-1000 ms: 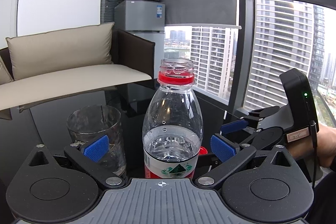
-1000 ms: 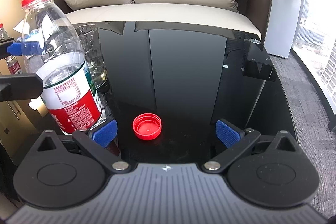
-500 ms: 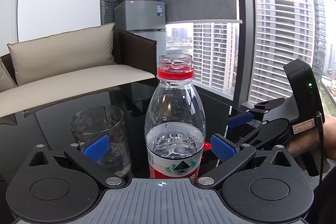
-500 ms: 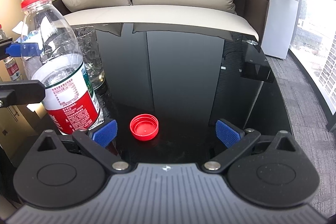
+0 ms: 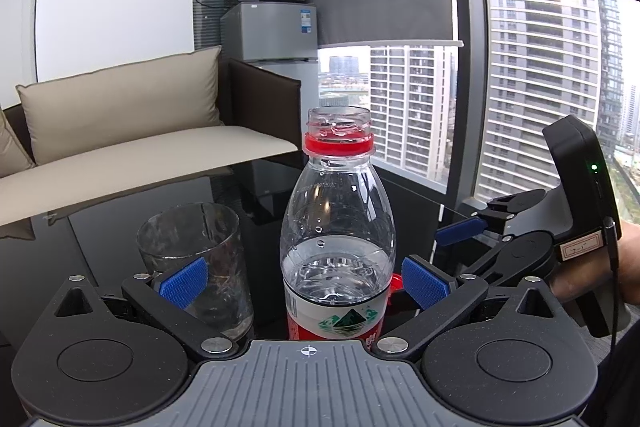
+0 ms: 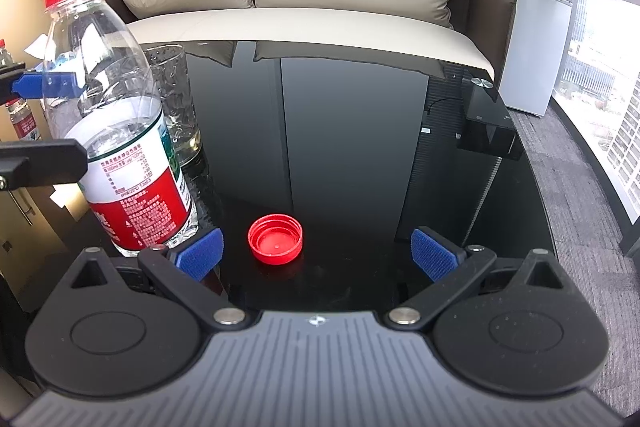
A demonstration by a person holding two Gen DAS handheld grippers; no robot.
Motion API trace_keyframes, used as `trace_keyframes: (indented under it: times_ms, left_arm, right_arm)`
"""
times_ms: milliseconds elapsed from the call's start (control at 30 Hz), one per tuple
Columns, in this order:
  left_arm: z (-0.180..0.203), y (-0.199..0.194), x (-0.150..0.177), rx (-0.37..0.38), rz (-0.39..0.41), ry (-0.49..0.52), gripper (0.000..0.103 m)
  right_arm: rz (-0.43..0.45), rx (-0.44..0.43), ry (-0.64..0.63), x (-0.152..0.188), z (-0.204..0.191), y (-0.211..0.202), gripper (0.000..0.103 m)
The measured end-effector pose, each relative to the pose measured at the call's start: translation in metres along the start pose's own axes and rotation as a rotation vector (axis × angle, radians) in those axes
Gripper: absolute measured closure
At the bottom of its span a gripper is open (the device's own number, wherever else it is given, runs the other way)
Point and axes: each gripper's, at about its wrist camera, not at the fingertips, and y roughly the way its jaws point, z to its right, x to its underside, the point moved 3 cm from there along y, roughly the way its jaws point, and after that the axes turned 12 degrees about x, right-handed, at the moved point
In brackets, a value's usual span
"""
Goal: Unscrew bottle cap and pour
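Observation:
An uncapped clear water bottle [image 5: 338, 227] with a red neck ring and a red and white label stands upright on the black glass table, about half full. My left gripper [image 5: 304, 285] is open around its lower body; the right pad [image 5: 424, 287] is close to the bottle and the left pad [image 5: 184, 283] stands well off. A clear glass [image 5: 192, 247] stands just left of the bottle. The red cap [image 6: 275, 239] lies upside down on the table [image 6: 360, 147] between the fingers of my open right gripper [image 6: 316, 254]. In that view the bottle [image 6: 120, 147] and glass [image 6: 176, 107] are at the left.
A beige-cushioned sofa [image 6: 320, 19] runs along the table's far edge. A small black box [image 6: 490, 131] sits at the table's right rim. A fridge [image 6: 532, 27] stands by the window. A hand [image 5: 624, 267] holds the right gripper at the right.
In the left wrist view the right gripper has risen slightly. The bottle, glass and cap stay where they were, and both grippers remain open.

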Motion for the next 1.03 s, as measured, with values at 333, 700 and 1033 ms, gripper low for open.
trace_keyframes:
  times_ms: [333,700,1033]
  left_arm:
    - [0.0047,-0.0003,0.0011,0.021,0.002,0.009,0.001]
    - [0.0030,-0.0015,-0.0002,0.023,0.017,-0.001,0.001]
    - [0.0001,-0.0020,-0.0011,0.019,0.013,-0.012,0.001]
  right_arm:
    - [-0.005,-0.003,-0.004,-0.0008,0.0004,0.0018,0.001]
    - [-0.012,0.000,-0.005,-0.0026,0.0004,0.0057,0.001]
    - [-0.016,-0.002,-0.008,-0.0030,0.0015,0.0087,0.001]
